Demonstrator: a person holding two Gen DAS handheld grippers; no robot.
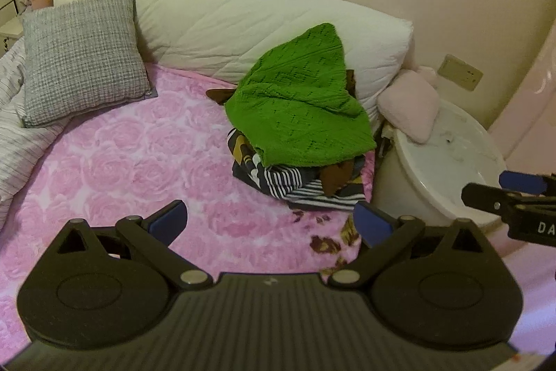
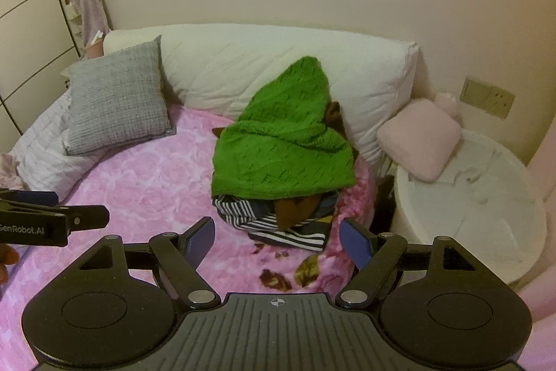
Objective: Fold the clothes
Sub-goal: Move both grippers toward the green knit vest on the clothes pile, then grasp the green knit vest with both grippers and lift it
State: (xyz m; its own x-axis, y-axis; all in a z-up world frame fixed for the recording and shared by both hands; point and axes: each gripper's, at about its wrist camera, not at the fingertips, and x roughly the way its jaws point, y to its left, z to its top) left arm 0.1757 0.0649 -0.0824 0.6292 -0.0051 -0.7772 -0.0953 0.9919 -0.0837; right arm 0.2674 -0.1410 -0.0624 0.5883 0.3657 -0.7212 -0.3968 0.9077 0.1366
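Observation:
A green knitted garment (image 1: 299,103) (image 2: 283,148) lies draped over a pile of clothes (image 1: 299,183) (image 2: 278,218) with black-and-white stripes and brown pieces, on the pink rose blanket (image 1: 139,169) (image 2: 149,183) near the bed's right side. My left gripper (image 1: 269,219) hovers open above the blanket, a little short and left of the pile, holding nothing. My right gripper (image 2: 276,240) is open too, just in front of the pile, empty. The right gripper's side shows at the right edge of the left wrist view; the left gripper's side (image 2: 52,221) shows at the left of the right wrist view.
A grey checked cushion (image 1: 83,54) (image 2: 118,99) and a long white pillow (image 1: 243,23) (image 2: 260,65) rest at the head of the bed. A white round table (image 1: 448,162) (image 2: 469,211) with a pink cushion (image 1: 410,106) (image 2: 420,138) stands right of the bed. A striped duvet (image 1: 17,134) lies left.

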